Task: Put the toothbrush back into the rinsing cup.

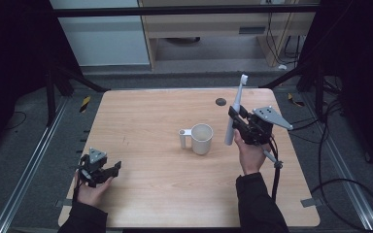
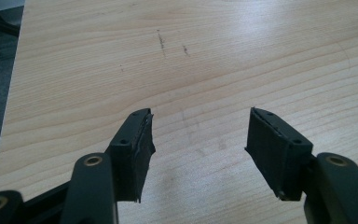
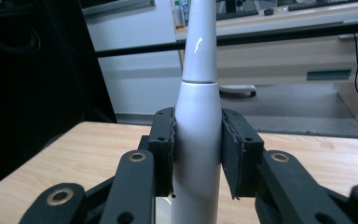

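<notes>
Two black jaws of my right gripper (image 3: pixel 196 154) are clamped on the white body of an electric toothbrush (image 3: pixel 198 154), pads pressed flat on either side just below the seam where the brush neck joins the handle. In the high view the toothbrush (image 1: pixel 235 114) stands nearly upright in the right gripper (image 1: pixel 237 125), bristle head at the top and leaning slightly away from me, its lower end hanging clear of the wood, up and to the right of the white cup (image 1: pixel 201 139). That cup sits upright and open-mouthed near the middle of the table (image 1: pixel 145 194), with a small white tube holder (image 1: pixel 182 138) attached at its left side. My left gripper (image 2: pixel 198 140) rests near the front left corner, jaws spread wide with nothing between them but bare wood grain; in the high view the left gripper (image 1: pixel 108 171) sits well apart from the cup. I judge the step in hand to be carrying the toothbrush over to drop it into the cup. Next I need to shift the brush leftward until its base is above the cup's mouth, keep it close to vertical, lower it inside, and only then ease the jaws apart so it doesn't tip the cup.
</notes>
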### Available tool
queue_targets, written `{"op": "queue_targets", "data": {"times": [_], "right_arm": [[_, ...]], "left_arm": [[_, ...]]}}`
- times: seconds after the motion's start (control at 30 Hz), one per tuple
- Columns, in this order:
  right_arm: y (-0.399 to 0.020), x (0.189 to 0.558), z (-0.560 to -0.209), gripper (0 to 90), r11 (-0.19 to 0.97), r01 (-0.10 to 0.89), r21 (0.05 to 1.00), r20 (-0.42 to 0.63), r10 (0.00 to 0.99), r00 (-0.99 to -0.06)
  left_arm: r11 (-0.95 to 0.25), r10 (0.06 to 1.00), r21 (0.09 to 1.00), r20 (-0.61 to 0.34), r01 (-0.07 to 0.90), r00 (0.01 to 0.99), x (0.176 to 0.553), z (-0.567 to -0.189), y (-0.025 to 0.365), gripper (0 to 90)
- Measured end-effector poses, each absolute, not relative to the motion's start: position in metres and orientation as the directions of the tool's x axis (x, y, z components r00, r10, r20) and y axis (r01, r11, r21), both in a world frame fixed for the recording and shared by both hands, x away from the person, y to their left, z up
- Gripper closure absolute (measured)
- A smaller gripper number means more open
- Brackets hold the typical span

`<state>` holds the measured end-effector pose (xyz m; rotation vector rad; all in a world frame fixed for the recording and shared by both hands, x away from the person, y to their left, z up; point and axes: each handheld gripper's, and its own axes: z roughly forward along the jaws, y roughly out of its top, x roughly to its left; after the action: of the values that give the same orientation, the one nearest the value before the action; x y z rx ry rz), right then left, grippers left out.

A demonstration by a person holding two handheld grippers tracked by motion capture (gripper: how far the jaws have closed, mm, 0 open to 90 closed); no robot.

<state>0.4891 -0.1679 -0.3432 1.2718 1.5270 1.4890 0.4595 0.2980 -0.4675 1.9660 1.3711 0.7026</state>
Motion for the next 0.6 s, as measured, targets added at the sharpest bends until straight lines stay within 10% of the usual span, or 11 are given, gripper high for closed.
{"op": "queue_targets", "data": {"times": [0.6], "right_arm": [[-0.147, 0.511, -0.343, 67.3, -0.169, 0.164, 0.972, 0.216, 0.917, -0.335]], "left_arm": [[-0.257, 0.946, 0.754, 0.069, 0.604, 0.316, 0.459, -0.467, 0.298, 39.8]]}}
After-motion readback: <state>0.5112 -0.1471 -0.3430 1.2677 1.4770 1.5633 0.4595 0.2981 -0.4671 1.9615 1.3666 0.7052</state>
